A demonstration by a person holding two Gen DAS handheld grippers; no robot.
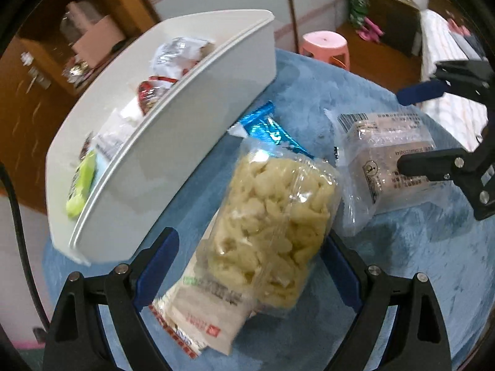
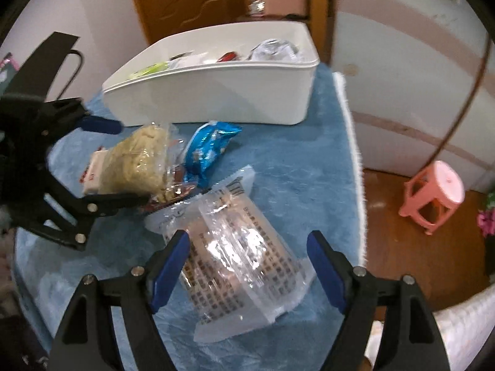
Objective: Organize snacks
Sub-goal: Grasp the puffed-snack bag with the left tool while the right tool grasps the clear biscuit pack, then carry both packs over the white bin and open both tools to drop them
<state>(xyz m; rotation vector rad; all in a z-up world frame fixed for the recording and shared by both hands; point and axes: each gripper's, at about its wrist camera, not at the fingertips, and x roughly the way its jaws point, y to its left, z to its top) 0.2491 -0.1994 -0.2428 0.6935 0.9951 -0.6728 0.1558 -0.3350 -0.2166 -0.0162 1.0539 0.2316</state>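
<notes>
A: On the blue mat (image 1: 402, 262), just beside the white bin (image 1: 191, 142): pale puffed snack bag (image 1: 272, 216), lying between the spread fingers of the left gripper (image 1: 250, 266). Wide open, nothing pinched yet; pads either side of the bag, apart from it.

B: And over the clear packet (image 2: 238, 259)? Same story with the right gripper (image 2: 247, 266): spread wide, straddling the wrapper, not pressing on it. Empty too.

A: Probably lined up that way to take each pack across its narrow side. Less chance of crushing the puffs.

B: Blue foil pack (image 2: 210, 148) left loose between the two, touching the puffed bag. Likely next in turn.

A: Bin already holding several wrapped snacks, among them a green one (image 1: 82, 182) at the near end. Set close to the pile, so only a short carry needed.

B: Slippery film on the clear packet; worth a firm, centred squeeze.
</notes>
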